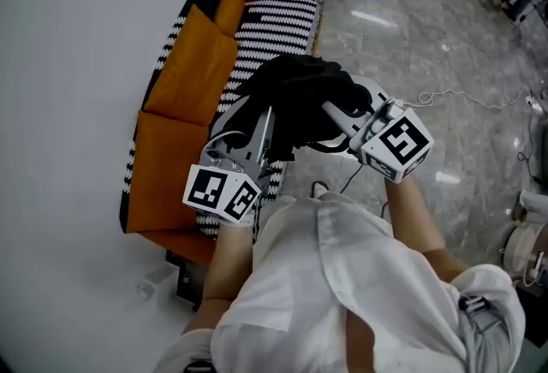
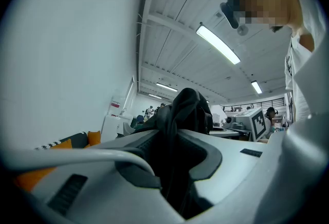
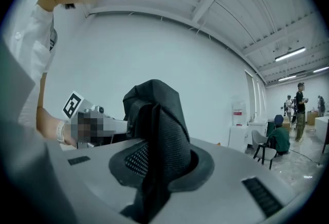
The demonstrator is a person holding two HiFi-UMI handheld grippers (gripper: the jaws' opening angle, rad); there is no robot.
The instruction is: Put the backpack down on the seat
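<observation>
So, shirt (image 1: 342, 277): white and nearest to me at the bottom of the head view, with both my forearms reaching forward from it.
Left tool (image 1: 259, 133): the jaws are drawn nearly together and clamped on a fold of black fabric. In the left gripper view the cloth fills the narrow gap between the pads and rises above them.
Right tool (image 1: 332, 113): the jaws are just as narrow and pinch a black strip with a mesh face. In the right gripper view it stands up between the pads and folds over at the top.
Backpack (image 1: 300, 93): black and slumped, it is held up between my two tools, the left one gripping its left side and the right one its right. In the head view it sits over the near part of the seat. I cannot tell whether its bottom touches the cushion.
Seat (image 1: 278, 20): the sofa's cushion, striped black and white, with its far half uncovered beyond the backpack.
Back cushions (image 1: 184, 76): orange, lined along the wall side of the seat, left of the backpack.
Floor (image 1: 428, 46): grey and glossy to the right of the sofa, with a white cable (image 1: 467, 97) lying on it.
Wall (image 1: 68, 63): plain white, behind the sofa.
</observation>
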